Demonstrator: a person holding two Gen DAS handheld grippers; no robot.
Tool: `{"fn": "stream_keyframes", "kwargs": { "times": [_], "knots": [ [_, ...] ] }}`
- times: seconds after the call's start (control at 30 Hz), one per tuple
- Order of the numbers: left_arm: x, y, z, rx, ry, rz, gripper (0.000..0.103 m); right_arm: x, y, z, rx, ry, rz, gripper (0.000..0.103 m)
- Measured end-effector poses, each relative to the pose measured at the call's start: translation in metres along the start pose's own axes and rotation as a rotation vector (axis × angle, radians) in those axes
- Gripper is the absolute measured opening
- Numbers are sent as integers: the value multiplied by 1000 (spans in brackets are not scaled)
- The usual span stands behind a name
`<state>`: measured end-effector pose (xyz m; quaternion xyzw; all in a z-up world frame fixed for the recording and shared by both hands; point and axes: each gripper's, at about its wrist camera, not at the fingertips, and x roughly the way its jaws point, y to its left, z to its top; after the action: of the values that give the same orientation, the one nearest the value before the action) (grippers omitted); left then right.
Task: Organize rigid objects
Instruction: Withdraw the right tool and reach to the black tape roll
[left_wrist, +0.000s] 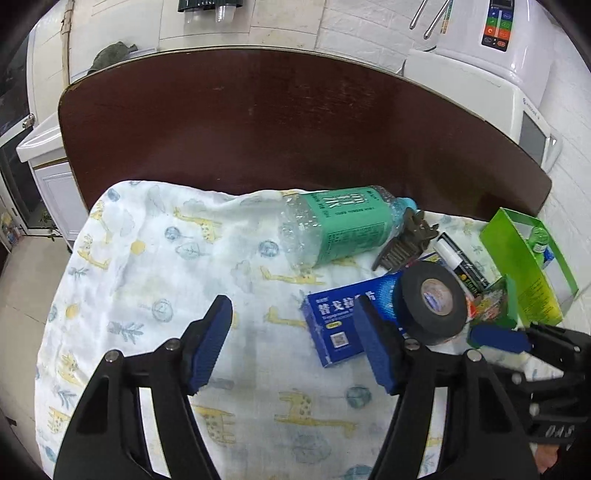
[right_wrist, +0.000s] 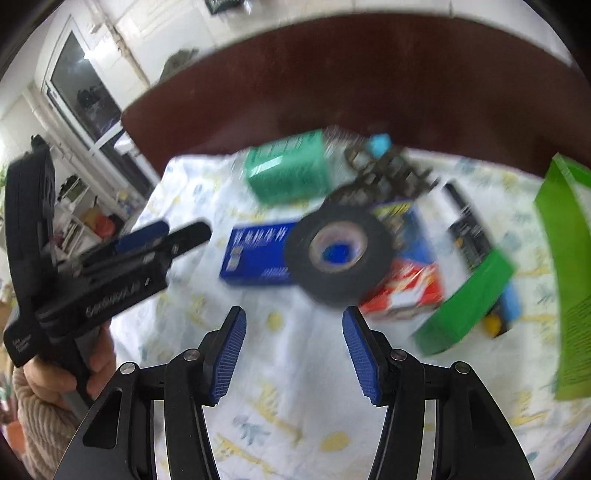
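Bottle (left_wrist: 340, 227) first: clear crinkly plastic with a green label, lying on its side on the cloth (left_wrist: 155, 266), long axis running roughly from 8 o'clock to 2 o'clock in the left wrist view, light blue cap end pointing up toward 2. A dark ridged comb-like clip (left_wrist: 404, 245) sits right at the cap end, touching or nearly so, hard to say.

Toward 4 o'clock from the bottle, a flat blue cardboard box (left_wrist: 332, 332) lies on the cloth, long side slanting toward 1 o'clock. A roll of black tape (left_wrist: 430, 301) rests on its right end, round, matte, hole facing up and tilted toward the camera. Behind the roll, a black and white marker (left_wrist: 460, 264) points about 11 to 5 o'clock. Further right, an open bright green carton (left_wrist: 517, 266) stands with a small bottle inside.

The cloth is soft white muslin with yellow giraffes, spread over a dark glossy brown table (left_wrist: 295, 122).

Left tool (left_wrist: 295, 332) hangs over the cloth just left of the blue box, blue ribbed pads apart, nothing between them. Right tool (right_wrist: 293, 354) is also spread wide and empty; its view is motion-blurred, with the tape roll at 12 o'clock ahead of it.
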<state>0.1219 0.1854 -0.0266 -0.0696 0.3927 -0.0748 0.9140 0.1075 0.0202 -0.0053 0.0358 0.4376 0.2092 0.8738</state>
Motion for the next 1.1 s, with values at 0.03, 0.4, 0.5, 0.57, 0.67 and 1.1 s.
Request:
{"fn": "stream_keyframes", "kwargs": {
  "times": [0.03,0.4,0.5,0.57,0.67,1.1],
  "knots": [
    [1,-3,1,-4,4,-29,66,-5,-7,5,18,-32,-30,57],
    [34,-53,5,24,119,-186,49,11,-57,41,214,3,-10,34],
    [39,-60,5,44,133,-188,49,19,-57,45,208,34,-5,34],
    [44,-62,6,54,146,-183,49,23,-52,50,174,66,-23,34],
    [47,-62,6,51,158,-221,35,32,-43,55,124,114,-39,34],
    [21,-62,9,72,98,-163,31,20,-21,51,51,66,-22,31]
  ]
}}
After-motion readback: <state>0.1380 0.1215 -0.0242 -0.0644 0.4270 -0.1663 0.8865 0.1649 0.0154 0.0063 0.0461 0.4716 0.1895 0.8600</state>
